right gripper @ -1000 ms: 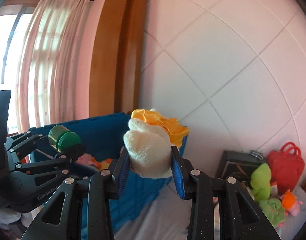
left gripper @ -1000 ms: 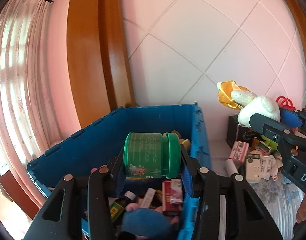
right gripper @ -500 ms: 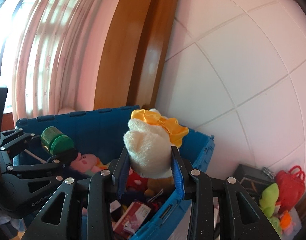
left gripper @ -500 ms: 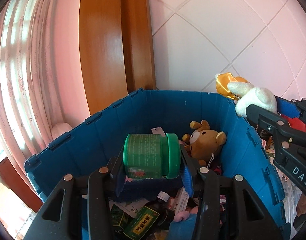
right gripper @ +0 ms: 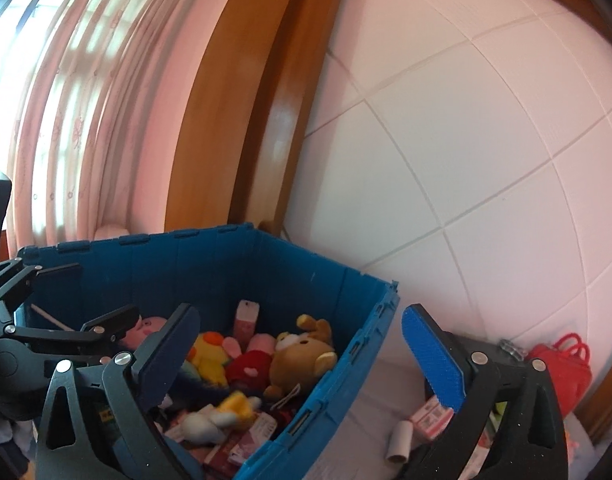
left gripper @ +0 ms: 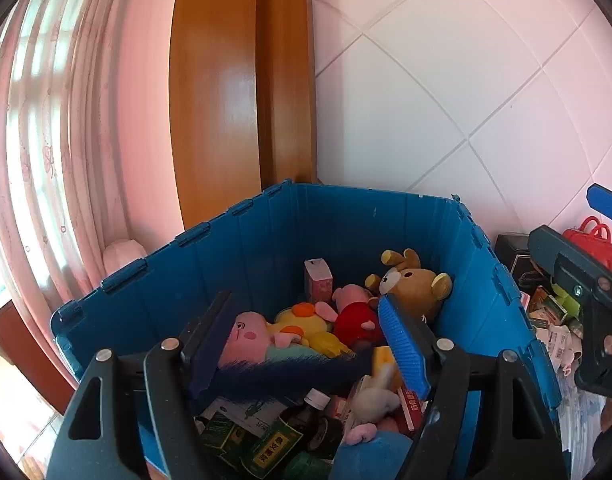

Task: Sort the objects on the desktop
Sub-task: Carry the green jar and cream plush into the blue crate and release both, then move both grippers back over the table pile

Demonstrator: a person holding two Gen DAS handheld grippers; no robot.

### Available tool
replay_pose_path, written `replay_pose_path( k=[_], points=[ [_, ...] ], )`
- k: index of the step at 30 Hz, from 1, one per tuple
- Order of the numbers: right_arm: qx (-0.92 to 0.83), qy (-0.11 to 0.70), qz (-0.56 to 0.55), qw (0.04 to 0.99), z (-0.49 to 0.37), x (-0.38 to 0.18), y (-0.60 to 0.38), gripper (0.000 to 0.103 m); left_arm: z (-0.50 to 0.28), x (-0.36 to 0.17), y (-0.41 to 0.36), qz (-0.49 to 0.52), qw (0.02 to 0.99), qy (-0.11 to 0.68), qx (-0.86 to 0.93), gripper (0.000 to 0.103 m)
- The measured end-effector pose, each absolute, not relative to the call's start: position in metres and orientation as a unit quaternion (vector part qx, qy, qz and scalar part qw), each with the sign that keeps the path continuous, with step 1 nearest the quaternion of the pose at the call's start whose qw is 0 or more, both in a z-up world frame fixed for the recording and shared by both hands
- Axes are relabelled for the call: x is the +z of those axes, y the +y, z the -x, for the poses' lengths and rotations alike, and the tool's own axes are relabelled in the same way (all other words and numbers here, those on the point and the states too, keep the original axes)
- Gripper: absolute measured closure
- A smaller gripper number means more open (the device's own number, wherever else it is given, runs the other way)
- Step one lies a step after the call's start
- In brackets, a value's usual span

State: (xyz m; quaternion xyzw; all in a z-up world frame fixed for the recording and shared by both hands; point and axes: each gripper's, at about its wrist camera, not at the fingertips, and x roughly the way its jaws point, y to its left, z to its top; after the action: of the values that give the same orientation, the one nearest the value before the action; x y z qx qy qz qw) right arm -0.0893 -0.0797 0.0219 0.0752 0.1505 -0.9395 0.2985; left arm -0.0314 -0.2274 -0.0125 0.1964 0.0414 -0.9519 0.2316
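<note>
Below the right gripper (right gripper: 306,356), jaws opening and empty, the white plush (right gripper: 214,416) lies in the blue crate (right gripper: 337,396).

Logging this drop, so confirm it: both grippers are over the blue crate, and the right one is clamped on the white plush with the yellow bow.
Wrong on the grip. The right wrist view shows the right gripper opening, nothing between its pads; the white plush lies in the blue crate.

Daylight pours through the pink curtain (left gripper: 46,184) left of the fingers, glaring off the glossy wooden panel (left gripper: 222,92) beyond them. A white plush (right gripper: 214,416) between the right fingers smears (motion blur); edges bow and darken.
</note>
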Motion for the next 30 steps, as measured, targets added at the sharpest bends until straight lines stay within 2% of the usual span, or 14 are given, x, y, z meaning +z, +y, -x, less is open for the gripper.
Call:
replay_pose_path(
  k=[13, 17, 24, 30],
  points=[
    [-0.946, 0.098, -0.096, 0.293, 0.069, 0.016, -0.012, 0.000, -0.003, 0.008, -0.180, -0.155, 0.217, 0.042, -0.963, 0.029],
    [-0.956, 0.074, -0.096, 0.268, 0.073, 0.015, 0.035, 0.000, -0.003, 0.020, -0.140, -0.136, 0.199, 0.021, -0.970, 0.023],
    [-0.972, 0.042, -0.106, 0.206, 0.093, 0.004, 0.150, 0.000, 0.013, 0.033, -0.049, -0.114, 0.159, 0.010, -0.981, 0.022],
    [-0.977, 0.019, -0.147, 0.153, 0.124, -0.022, 0.262, 0.000, 0.055, 0.012, 0.033, -0.146, 0.125, 0.009, -0.981, 0.022]
  ],
)
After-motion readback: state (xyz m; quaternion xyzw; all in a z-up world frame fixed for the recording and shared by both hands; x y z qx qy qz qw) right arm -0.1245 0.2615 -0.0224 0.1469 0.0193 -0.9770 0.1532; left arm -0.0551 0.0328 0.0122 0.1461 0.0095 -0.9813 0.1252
